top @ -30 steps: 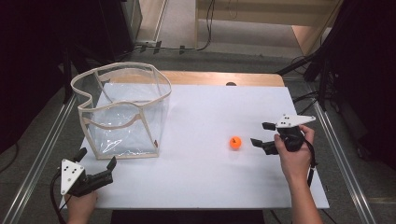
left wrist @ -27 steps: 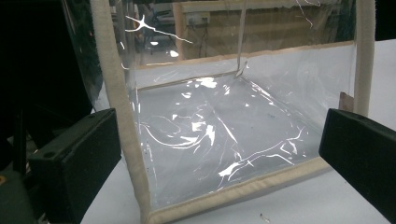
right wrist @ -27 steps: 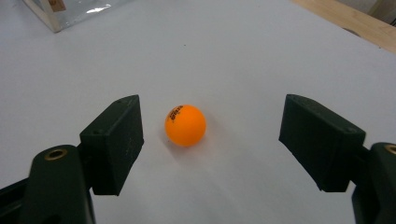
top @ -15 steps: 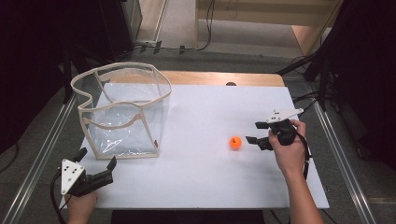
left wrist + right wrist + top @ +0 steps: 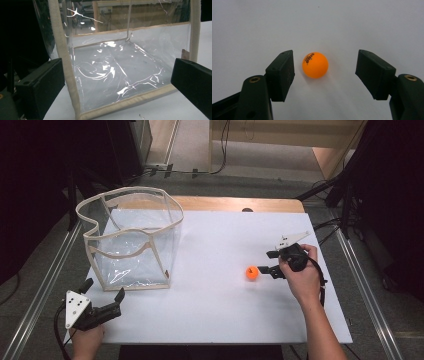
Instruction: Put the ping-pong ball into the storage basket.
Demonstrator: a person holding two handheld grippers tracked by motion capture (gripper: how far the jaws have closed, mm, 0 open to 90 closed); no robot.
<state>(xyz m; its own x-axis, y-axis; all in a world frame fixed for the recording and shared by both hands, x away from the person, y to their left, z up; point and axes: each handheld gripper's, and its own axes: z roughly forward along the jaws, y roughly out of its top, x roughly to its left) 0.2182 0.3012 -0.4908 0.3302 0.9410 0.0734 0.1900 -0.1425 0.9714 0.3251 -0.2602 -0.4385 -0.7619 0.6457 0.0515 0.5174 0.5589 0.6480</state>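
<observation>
The orange ball (image 5: 252,273) lies on the white bench (image 5: 220,245), right of centre, with bare surface all around it. The right tongs (image 5: 265,262) are spread wide with the ball between the jaws, nearer one jaw and touching neither. The left tongs (image 5: 102,293) sit at the bench's near left corner, also wide open and holding nothing, just short of the clear cream-edged bag (image 5: 131,240) standing open-topped near the left edge.

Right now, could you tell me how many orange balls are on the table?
1. The orange ball lies on the white table, between the open jaws of the right gripper.
</observation>
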